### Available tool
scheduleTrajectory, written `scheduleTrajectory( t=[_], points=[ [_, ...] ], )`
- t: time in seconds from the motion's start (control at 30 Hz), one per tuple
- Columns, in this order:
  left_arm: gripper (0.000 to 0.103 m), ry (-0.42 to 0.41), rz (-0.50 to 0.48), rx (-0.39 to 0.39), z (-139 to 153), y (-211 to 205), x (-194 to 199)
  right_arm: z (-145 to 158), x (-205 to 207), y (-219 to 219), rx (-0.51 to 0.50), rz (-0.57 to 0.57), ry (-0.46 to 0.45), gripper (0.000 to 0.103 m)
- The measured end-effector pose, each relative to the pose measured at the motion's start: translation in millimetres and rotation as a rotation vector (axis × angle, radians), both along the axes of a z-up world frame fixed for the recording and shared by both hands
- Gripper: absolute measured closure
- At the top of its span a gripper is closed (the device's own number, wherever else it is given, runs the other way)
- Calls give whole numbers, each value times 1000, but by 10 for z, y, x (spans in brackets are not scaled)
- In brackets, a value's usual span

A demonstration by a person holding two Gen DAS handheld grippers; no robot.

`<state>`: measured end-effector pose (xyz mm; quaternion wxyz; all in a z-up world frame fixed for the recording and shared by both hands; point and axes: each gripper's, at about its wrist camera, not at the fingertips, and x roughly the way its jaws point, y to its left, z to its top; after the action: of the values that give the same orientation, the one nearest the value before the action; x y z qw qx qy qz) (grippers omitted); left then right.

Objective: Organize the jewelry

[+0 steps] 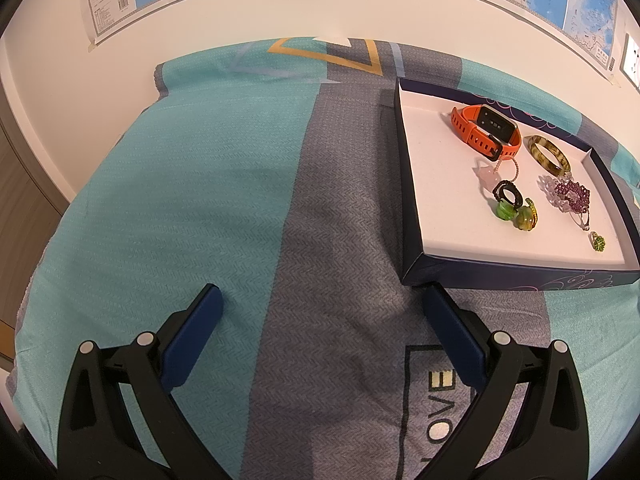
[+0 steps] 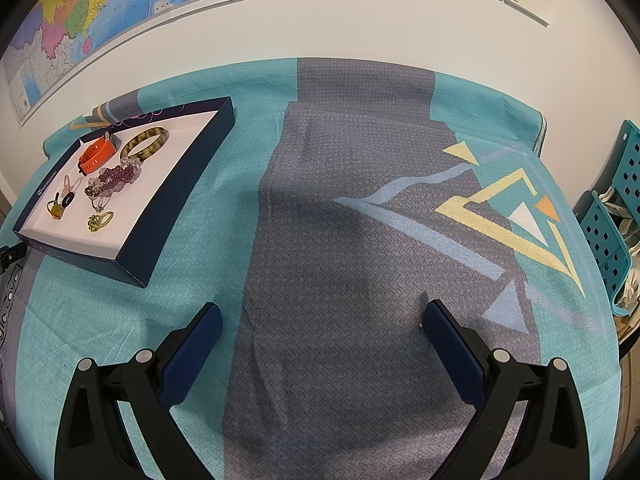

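We hold both the left gripper [image 1: 320, 312] and the right gripper [image 2: 322, 326] spread wide and empty above the bedspread [image 1: 180, 200], with the jewelry in the tray [image 1: 412, 268], nearer our left.

Both wrist views look down over the bedspread [image 1: 200, 184], sharing the tray [image 1: 416, 272]

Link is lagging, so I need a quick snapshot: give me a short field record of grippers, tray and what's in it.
left gripper: open, empty, over the bedspread
right gripper: open, empty, over the bedspread
tray: dark-walled, white floor, on bedspread
in tray: orange watch, amber bangle, purple bead bracelet, green charms, small green ring
jewelry outside tray: none visible
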<state>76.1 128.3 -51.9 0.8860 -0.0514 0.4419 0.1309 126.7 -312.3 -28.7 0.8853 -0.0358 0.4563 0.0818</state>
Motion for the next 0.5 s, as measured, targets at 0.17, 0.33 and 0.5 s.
scheduleTrajectory(
  t=[0.17,0.33,0.5],
  points=[
    [4,0,0,0,0,5,0,1,4,-2,0,0,0,5],
    [4,0,0,0,1,11,0,1,-1,1,0,0,0,5],
    [4,0,0,0,2,5,1,-1,8,-7,0,0,0,5]
  ],
)
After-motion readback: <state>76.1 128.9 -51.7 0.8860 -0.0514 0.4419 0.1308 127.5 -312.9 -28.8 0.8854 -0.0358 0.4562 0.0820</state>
